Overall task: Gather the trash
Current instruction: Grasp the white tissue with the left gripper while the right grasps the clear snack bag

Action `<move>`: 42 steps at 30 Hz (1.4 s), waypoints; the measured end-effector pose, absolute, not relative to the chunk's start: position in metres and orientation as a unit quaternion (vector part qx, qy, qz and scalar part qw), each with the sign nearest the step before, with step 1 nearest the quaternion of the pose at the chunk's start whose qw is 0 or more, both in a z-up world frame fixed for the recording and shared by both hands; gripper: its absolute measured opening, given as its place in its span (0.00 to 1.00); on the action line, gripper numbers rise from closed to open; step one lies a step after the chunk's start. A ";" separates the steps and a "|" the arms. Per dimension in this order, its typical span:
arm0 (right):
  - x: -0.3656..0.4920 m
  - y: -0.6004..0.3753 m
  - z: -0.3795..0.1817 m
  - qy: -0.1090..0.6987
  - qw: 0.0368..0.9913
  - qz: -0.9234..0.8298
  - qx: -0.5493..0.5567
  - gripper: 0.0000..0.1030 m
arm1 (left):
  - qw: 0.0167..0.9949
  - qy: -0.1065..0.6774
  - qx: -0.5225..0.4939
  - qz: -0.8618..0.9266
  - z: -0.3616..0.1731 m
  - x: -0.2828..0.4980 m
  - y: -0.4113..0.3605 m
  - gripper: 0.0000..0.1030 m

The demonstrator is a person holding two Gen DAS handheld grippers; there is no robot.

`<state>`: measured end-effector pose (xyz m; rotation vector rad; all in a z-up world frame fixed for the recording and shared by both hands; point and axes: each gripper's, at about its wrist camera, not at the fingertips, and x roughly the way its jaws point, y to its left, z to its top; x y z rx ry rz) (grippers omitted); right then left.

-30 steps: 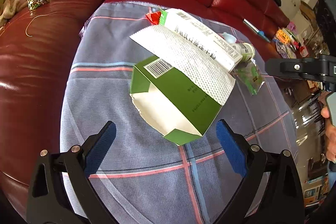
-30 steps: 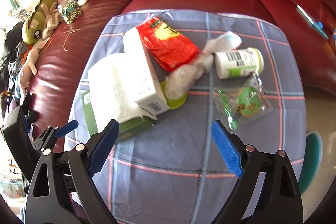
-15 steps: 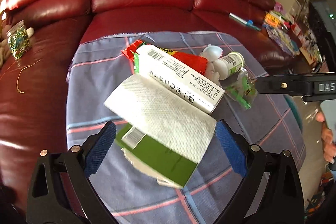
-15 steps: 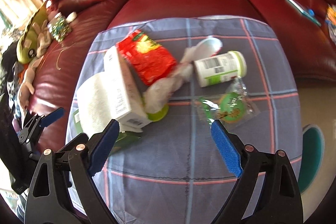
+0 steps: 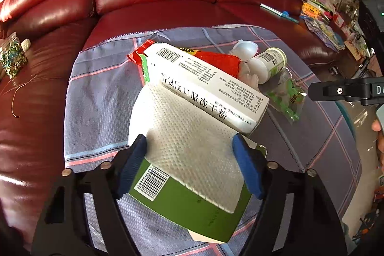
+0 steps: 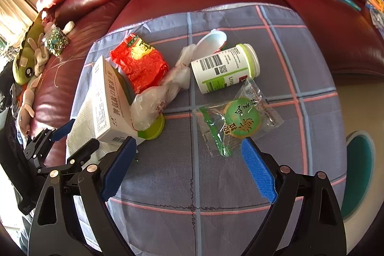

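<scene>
Left gripper point(image 5: 189, 160) closing around the paper towel point(image 5: 192, 150); right gripper point(image 6: 189, 167) gapes wide, holding nothing.

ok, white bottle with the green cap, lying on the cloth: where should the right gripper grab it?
Grip the white bottle across its round body, at mid-length on the label, coming from above. It lies on its side, cap toward the sofa's seat edge, so its curved sides are free. The right gripper is open; keep clear of the clear wrapper by its base.

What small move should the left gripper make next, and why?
Probably finish closing: the left gripper straddles the white embossed paper towel lying on the flattened green cardboard box, its jaws closing but seemingly not yet pinching. The right gripper hangs open, empty.
</scene>
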<state>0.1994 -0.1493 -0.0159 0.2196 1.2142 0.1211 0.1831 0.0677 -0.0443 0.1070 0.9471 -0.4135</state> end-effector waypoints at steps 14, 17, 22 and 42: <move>0.187 -0.171 -0.022 0.567 0.814 0.045 0.118 0.87 | 0.884 0.424 0.017 -0.196 -0.020 0.158 0.071 0.02; 0.183 -0.182 -0.026 0.568 0.813 0.038 0.122 0.87 | 0.880 0.421 -0.006 -0.219 -0.010 0.142 0.073 0.02; 0.178 -0.192 -0.035 0.574 0.808 0.033 0.130 0.87 | 0.860 0.442 -0.024 -0.252 -0.016 0.121 0.066 0.02; 0.219 -0.200 -0.080 0.574 0.812 0.008 0.109 0.87 | 0.841 0.468 -0.038 -0.271 -0.040 0.139 0.024 0.02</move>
